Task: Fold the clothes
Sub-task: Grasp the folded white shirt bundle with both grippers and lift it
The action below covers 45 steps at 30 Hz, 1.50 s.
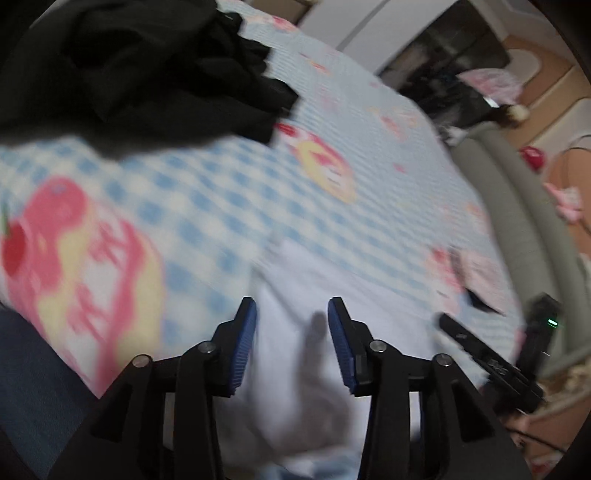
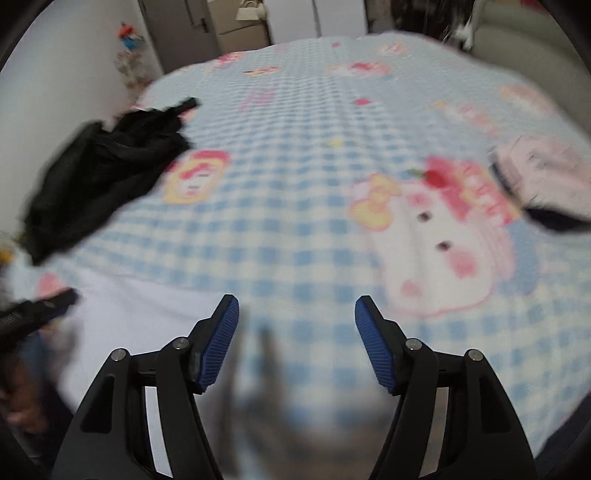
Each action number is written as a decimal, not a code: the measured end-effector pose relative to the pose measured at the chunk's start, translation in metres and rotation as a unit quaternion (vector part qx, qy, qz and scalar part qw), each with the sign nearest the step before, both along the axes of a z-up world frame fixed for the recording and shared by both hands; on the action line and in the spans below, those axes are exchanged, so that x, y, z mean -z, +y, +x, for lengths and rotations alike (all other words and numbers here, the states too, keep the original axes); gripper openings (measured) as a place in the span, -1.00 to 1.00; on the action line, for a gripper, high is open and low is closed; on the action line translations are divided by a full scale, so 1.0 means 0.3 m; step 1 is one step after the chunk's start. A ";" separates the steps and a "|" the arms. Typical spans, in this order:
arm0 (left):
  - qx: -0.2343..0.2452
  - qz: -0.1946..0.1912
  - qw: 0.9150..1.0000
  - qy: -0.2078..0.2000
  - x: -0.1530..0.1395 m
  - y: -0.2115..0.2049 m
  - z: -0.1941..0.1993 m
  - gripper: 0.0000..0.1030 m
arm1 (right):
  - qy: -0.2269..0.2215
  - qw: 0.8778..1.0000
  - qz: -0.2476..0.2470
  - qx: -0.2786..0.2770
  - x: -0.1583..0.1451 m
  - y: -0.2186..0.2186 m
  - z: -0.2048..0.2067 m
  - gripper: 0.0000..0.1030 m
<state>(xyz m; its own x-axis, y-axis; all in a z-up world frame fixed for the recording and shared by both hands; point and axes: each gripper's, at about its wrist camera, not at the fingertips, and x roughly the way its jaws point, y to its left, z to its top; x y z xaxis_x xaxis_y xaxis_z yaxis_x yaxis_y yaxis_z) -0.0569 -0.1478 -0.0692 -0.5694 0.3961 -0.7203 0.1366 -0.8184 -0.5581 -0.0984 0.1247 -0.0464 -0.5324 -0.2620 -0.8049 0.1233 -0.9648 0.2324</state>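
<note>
A white garment (image 1: 295, 295) lies on the blue checked bed sheet (image 1: 229, 192), right under my left gripper (image 1: 291, 310), which is open and empty above it. In the right wrist view the white garment (image 2: 140, 314) lies at the lower left. My right gripper (image 2: 295, 310) is open and empty over the sheet (image 2: 314, 147), beside the garment's right edge. A crumpled black garment (image 1: 140, 70) lies at the far left; it also shows in the right wrist view (image 2: 99, 177). Both views are blurred by motion.
A folded pink garment (image 2: 543, 177) lies on the bed at the right. The right gripper's body (image 1: 491, 362) shows at the left view's lower right. A grey padded bed edge (image 1: 517, 199) runs along the right. A wardrobe (image 2: 236, 29) stands behind the bed.
</note>
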 end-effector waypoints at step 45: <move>0.034 0.154 0.987 -0.040 0.136 0.022 0.055 -0.09 | -0.084 0.974 -0.173 -0.118 0.097 -0.120 0.069 0.14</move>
<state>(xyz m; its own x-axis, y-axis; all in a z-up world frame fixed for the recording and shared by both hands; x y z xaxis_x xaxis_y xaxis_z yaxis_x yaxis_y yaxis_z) -0.0405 -0.1411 -0.1100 -0.4803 0.6385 -0.6013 0.1421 -0.6198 -0.7717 -0.0777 0.0885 -0.0754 -0.2928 -0.6326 -0.7170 0.2639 -0.7742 0.5753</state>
